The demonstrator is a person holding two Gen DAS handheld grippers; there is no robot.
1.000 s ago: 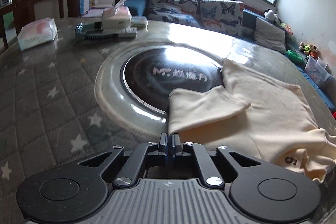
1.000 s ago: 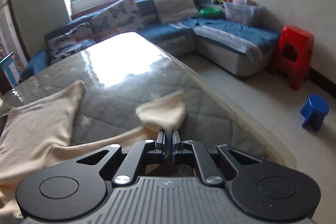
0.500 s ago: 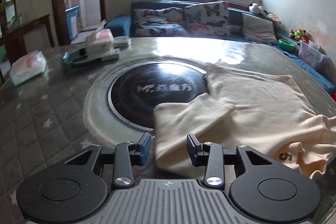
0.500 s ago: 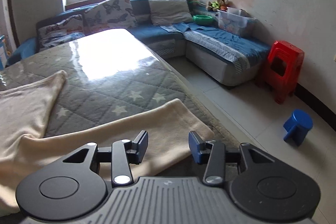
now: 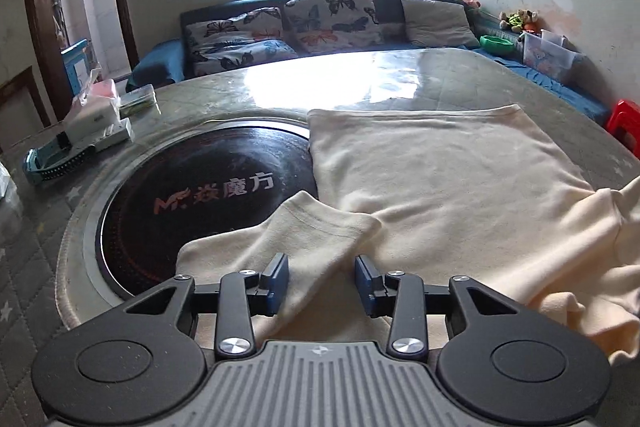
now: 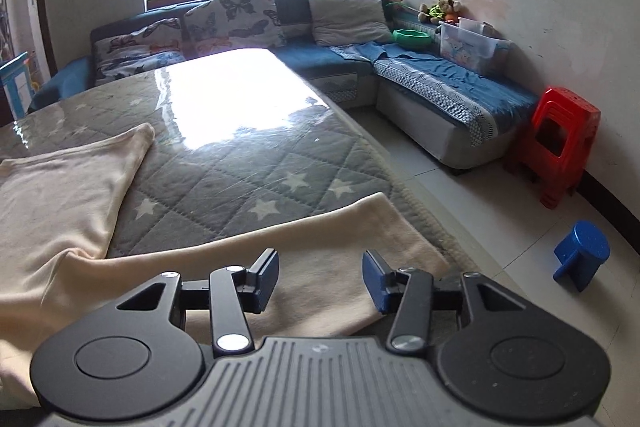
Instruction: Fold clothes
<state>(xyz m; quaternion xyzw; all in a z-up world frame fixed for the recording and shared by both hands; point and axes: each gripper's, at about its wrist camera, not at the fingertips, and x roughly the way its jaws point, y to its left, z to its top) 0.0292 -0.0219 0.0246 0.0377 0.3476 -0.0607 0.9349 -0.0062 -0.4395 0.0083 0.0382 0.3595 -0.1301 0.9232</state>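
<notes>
**Both grippers loose over a cream shirt on the table**

A cream shirt (image 5: 440, 187) lies spread on the table (image 5: 360, 79), its body flat and reaching toward the far sofa (image 5: 224, 15), its left edge overlapping the black round hob (image 5: 208, 195) set in the tabletop.

The left gripper (image 5: 322, 277) hovers at the near edge, over the left sleeve (image 5: 304, 239), which is folded in across the shirt's near left corner. Its jaws stand apart. They have just been closing a little after opening, and the sleeve cloth lies below and between them, but the pads do not press on it.

The right gripper (image 6: 320, 277) sits over the right sleeve (image 6: 320, 239), which lies stretched out flat to the right, ending close to the table's right edge. Its jaws are also apart and have just been opening further; the sleeve lies under the gap, unpinched.

At the far left of the table sit a box (image 5: 94, 115) and a teal brush (image 5: 52, 163). On the floor to the right stand a red stool (image 6: 560, 143) and a blue stool (image 6: 582, 253).
</notes>
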